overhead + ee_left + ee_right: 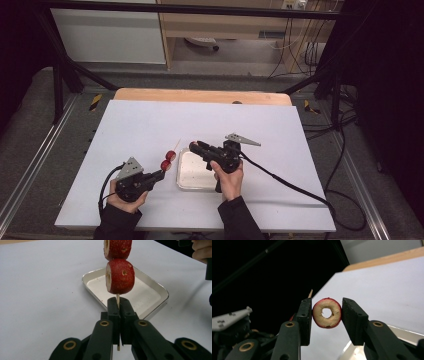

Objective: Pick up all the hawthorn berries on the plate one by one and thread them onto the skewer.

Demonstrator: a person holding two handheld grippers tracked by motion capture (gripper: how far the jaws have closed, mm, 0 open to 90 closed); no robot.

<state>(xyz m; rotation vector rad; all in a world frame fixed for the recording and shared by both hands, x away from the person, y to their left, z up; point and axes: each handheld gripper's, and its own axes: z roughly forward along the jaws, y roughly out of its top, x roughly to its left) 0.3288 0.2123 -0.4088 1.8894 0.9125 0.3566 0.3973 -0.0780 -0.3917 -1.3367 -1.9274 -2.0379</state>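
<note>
A white table (150, 130) fills the middle of the high view, and a person's two forearms come in from its near edge, each hand holding a black two-jaw gripper. Near the centre lies a shallow metal tray (186, 181), rectangular with rounded corners; it holds no fruit, and in the left gripper view its pale floor shows only a few faint reddish specks. The left gripper (161, 174) sits to the left of the tray with its jaws clenched on the lower end of a thin wooden skewer (118, 301). The skewer's long axis slants up and away from the person, toward the table's far side, and its bare pointed tip stands free above the fruit. Two red fruit pieces (119, 276) with bored-out centres are already threaded on it, one touching the next, just above the jaws. The right gripper (192, 145) reaches over the tray's far left corner, close beside the skewer. It grasps a third fruit ring (327, 313), red-skinned with a pale cut face and a round hole through the middle. In the right gripper view the skewer tip pokes up just behind the left jaw, up and to the left of the ring. The coming move likely depends on lining that hole up with the point.
</note>
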